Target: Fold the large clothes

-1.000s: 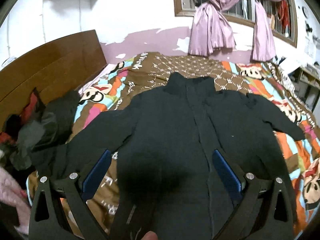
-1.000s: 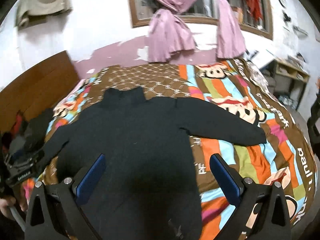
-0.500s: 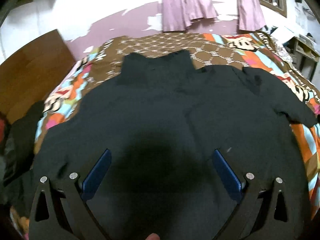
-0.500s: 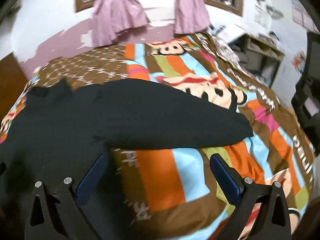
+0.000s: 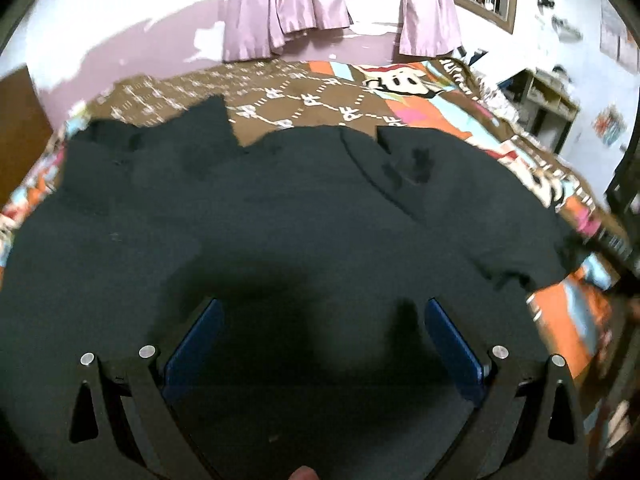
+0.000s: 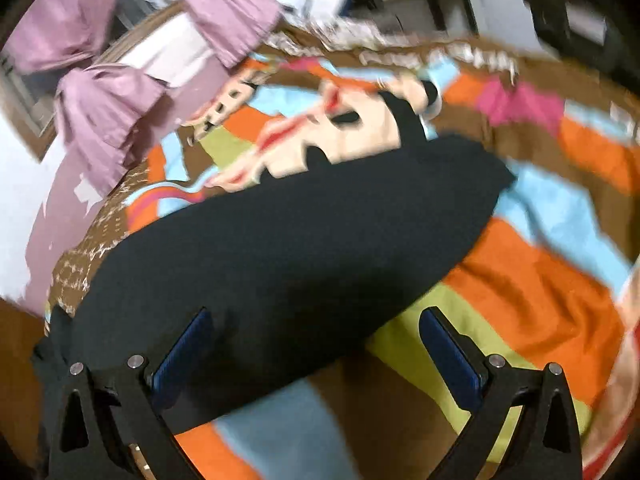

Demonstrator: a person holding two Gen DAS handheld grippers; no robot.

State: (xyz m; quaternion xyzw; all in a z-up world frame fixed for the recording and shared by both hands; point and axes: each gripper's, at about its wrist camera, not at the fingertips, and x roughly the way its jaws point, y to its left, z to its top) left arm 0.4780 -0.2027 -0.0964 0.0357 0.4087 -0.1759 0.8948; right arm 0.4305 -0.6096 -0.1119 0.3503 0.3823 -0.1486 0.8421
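A large black jacket (image 5: 280, 232) lies spread flat, front up, on the colourful bedspread (image 5: 412, 104), collar toward the far wall. My left gripper (image 5: 320, 344) is open and empty, low over the jacket's body. In the right wrist view the jacket's right sleeve (image 6: 304, 240) stretches out across the bedspread (image 6: 540, 280), its cuff toward the upper right. My right gripper (image 6: 316, 356) is open and empty, just above the sleeve's lower edge. The right wrist view is blurred.
Pink tied curtains (image 5: 284, 4) hang at a window on the far wall and also show in the right wrist view (image 6: 112, 92). A shelf unit (image 5: 548, 100) stands right of the bed. A wooden headboard (image 5: 20, 120) is at the left.
Both grippers have moved forward and down toward the jacket. The left one has swung right over the body. The right one has swung right and tilted over the right sleeve. Both stay open.
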